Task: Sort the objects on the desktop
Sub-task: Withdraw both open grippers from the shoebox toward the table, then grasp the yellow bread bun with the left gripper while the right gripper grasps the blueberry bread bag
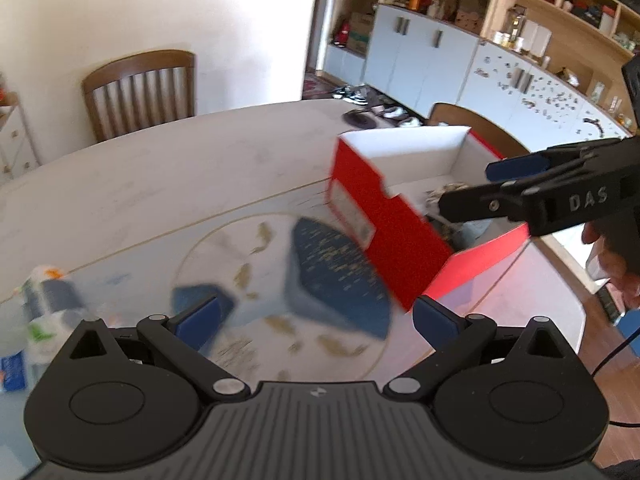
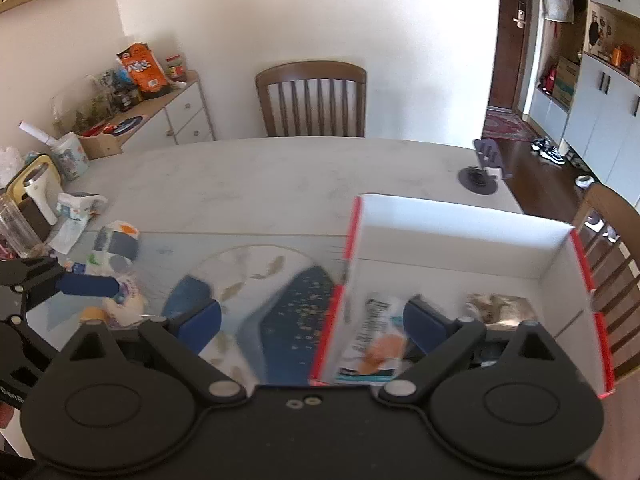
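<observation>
A red shoebox (image 1: 384, 236) with a white inside (image 2: 460, 232) stands open on the right of the blue fish-print mat (image 1: 336, 280). Inside lie a white-and-orange packet (image 2: 376, 340) and a foil packet (image 2: 500, 304). My right gripper (image 1: 472, 186) hangs over the box, open, with nothing between its fingers; in its own view its jaws (image 2: 312, 320) straddle the box's left wall. My left gripper (image 1: 318, 316) is open and empty above the mat. Its blue pad (image 2: 88, 285) shows beside loose wrappers (image 2: 116, 244) and small packets (image 1: 44, 296) at the mat's left end.
A wooden chair (image 2: 312, 100) stands at the table's far side, another (image 2: 612, 220) behind the box. A clear bottle (image 2: 16, 224) and clutter crowd the table's left end. A black round object (image 2: 478, 178) sits at the far right corner. The marble tabletop (image 2: 280, 176) lies beyond the mat.
</observation>
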`<state>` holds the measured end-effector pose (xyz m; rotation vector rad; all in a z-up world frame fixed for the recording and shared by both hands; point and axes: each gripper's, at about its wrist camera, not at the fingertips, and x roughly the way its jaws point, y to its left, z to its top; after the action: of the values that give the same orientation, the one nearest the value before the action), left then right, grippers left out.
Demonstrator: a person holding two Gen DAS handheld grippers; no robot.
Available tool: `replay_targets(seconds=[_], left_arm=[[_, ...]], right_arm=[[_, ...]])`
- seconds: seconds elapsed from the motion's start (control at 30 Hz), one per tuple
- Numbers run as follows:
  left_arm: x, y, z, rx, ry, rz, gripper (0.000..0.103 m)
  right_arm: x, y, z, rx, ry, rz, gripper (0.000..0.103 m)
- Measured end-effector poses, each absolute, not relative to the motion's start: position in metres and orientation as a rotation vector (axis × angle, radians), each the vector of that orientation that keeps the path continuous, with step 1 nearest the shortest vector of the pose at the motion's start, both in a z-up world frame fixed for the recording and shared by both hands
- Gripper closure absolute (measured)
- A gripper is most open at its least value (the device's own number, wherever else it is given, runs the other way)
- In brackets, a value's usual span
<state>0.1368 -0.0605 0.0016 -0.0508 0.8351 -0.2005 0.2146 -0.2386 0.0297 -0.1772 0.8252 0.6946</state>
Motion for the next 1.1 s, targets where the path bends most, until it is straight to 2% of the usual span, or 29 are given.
replay_targets(seconds=[0.43, 1.1], left_arm=[[0.091, 0.017, -0.014, -0.134, 0.86, -0.116, 0.0], [0.078, 0.079, -0.058, -0.224, 0.926, 0.042, 0.0]], right_arm=[[0.178, -0.161, 0.024, -0.213, 0.829, 0.785, 0.004], [0.16, -0.06, -0.009, -0.278, 0.882, 0.919, 0.006]])
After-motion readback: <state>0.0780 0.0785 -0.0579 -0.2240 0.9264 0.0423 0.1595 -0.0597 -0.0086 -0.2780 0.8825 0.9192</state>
